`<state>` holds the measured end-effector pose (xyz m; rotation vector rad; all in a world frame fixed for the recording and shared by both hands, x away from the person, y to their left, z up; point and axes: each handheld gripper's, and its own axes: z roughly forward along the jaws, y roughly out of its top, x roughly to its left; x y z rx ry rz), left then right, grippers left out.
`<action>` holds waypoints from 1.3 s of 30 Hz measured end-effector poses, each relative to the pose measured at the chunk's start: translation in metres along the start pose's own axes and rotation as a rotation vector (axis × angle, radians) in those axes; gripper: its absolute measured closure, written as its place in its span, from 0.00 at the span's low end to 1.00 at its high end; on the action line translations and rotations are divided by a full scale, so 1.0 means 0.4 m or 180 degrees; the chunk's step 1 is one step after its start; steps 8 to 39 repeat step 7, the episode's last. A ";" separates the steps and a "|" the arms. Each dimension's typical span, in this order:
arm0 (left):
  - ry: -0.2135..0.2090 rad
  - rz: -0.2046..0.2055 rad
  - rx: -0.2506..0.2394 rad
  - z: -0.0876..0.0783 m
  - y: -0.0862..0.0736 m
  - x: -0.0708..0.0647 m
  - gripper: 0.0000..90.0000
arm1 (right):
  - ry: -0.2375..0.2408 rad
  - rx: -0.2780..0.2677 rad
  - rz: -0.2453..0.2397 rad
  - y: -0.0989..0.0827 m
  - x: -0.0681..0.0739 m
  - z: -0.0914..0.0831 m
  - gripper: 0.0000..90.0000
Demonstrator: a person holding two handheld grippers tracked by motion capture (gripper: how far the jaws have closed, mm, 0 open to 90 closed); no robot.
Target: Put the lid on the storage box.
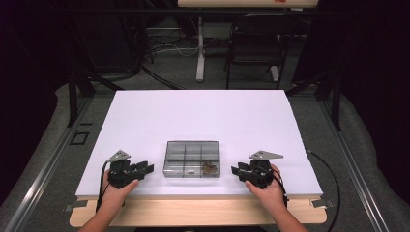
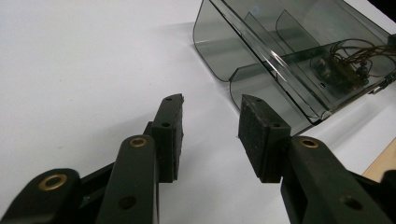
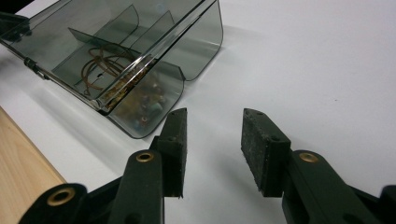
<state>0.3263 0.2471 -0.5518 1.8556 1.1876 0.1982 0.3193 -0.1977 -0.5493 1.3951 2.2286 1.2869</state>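
A smoky clear plastic compartment box (image 1: 191, 158) lies with its lid down near the front middle of the white tabletop (image 1: 193, 116). Its front right compartment holds small parts with thin wires (image 1: 209, 167). My left gripper (image 1: 146, 167) rests just left of the box, pointing at it, jaws open and empty. My right gripper (image 1: 235, 170) mirrors it on the right side, also open and empty. In the left gripper view the left gripper (image 2: 212, 105) faces the box's corner (image 2: 243, 60). In the right gripper view the right gripper (image 3: 215, 114) stands beside the box (image 3: 196, 46) and its wired parts (image 3: 107, 65).
A wooden strip (image 1: 203, 212) runs along the table's front edge under both hands. A black chair (image 1: 256, 43) and a white table leg (image 1: 200, 48) stand on the floor beyond the far edge. A cable (image 1: 329, 169) trails off the right side.
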 end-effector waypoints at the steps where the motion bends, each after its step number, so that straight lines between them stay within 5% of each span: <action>1: 0.0002 -0.0002 -0.0007 0.000 0.000 0.001 0.67 | 0.0009 0.0007 -0.0009 0.000 0.002 0.001 0.68; 7: 0.0019 -0.0033 -0.0022 0.001 0.000 0.006 0.64 | -0.0055 0.0011 -0.0091 -0.002 0.006 0.008 0.61; 39: 0.0019 -0.0033 -0.0022 0.001 0.000 0.006 0.64 | -0.0055 0.0011 -0.0091 -0.002 0.006 0.008 0.61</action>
